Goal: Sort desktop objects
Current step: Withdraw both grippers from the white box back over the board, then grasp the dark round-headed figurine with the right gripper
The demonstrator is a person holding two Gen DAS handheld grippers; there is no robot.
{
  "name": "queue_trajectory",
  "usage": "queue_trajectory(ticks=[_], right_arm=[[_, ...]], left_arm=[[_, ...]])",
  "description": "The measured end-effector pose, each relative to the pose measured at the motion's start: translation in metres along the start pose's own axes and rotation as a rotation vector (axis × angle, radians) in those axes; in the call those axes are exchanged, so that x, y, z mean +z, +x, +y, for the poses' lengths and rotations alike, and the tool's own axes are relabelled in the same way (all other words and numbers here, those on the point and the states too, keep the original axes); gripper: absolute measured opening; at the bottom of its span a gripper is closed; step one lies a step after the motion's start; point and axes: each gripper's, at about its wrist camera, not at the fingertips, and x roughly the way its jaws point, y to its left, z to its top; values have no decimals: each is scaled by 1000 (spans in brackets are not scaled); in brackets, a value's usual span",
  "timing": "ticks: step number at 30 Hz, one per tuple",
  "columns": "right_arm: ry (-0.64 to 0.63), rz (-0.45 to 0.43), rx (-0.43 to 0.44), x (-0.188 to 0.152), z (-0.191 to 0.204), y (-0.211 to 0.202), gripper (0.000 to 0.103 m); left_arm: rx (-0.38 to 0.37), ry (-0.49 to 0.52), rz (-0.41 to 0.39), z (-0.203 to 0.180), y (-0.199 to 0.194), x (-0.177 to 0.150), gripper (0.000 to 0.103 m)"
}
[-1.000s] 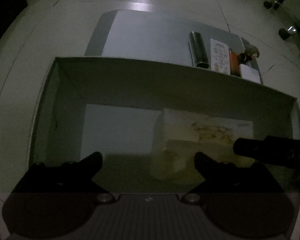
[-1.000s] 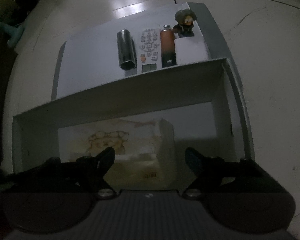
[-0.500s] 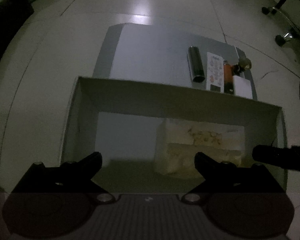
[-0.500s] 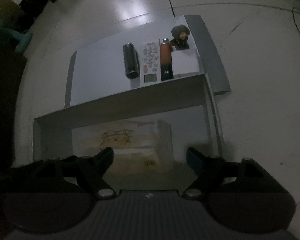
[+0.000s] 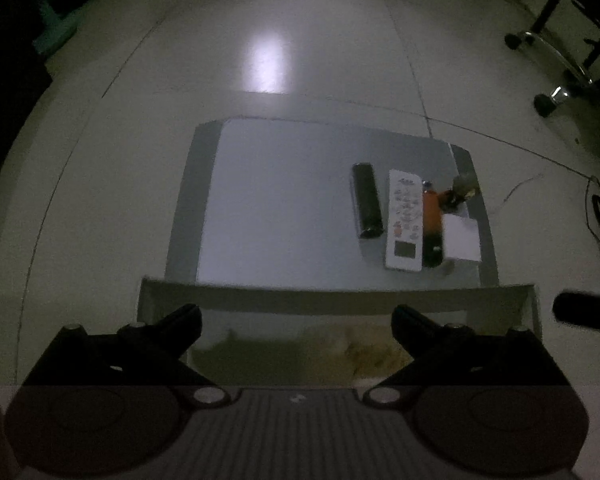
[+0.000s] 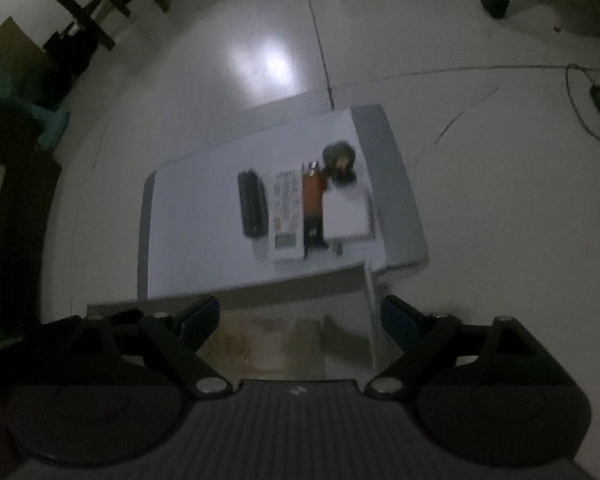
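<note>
Your left tongs (image 5: 296,316) and right tongs (image 6: 300,308) gape wide and empty; the right jaws have just been opening, nothing between them. Below both sits the grey box (image 5: 340,300) with a pale packet (image 6: 268,344) already inside. Beyond it, on the white surface (image 5: 280,200), a dark cylinder (image 5: 367,200), remote (image 5: 405,220), orange bottle (image 5: 431,216), figurine (image 6: 339,160) and white card (image 6: 346,214) lie side by side, seemingly yet to sort.

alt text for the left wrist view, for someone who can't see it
The open, empty left gripper hangs over a box. Beyond it, on a mat, lie a dark cylinder, remote, orange bottle, white box and figurine.
</note>
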Motion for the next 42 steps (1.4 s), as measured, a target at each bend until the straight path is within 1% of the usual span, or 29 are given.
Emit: queue_trajectory(ticks=[4,7,10,15,17,20,22,24,28,33,34,35,38,42], right_arm=[[2,-16,3,20,-5,2,90],[10,-23,7,34,-9,5,90],[2,-25,22,48,-13,10,90],[0,-26,13,72,-16,30,90],[-5,-34,25,81,-16,39,90],[-28,-44,18,91,-16,51,90],[-36,-40,-5,98,-15,61,90],[-35,-38,-10,103,-15,71,89],[-64,-48,-21,110,-11,95,83],[-109,-45,-41,113,-9,127,77],[-116,-39,-54,113,-9,133,73],[-124,-34,-64,112,-9,138,67],[-148,-37,-60,112,-10,148,66],[-153,-26,-70,113,-9,159,66]], left_arm=[[8,39,-9,-17,6,17,102],[14,45,-14,-29,11,26,102],[18,62,-3,-40,16,27,102],[27,54,0,-41,25,22,102],[37,54,-17,-43,26,16,102],[33,84,-22,-48,29,11,102],[30,64,-22,-46,31,6,102],[16,43,-12,-44,34,4,102],[22,60,-5,-42,37,-3,102],[30,27,3,-31,39,-6,102],[35,23,5,-29,40,-7,102],[40,22,8,-29,41,-8,102],[37,40,7,-28,40,-8,102],[35,31,5,-25,40,-5,102]])
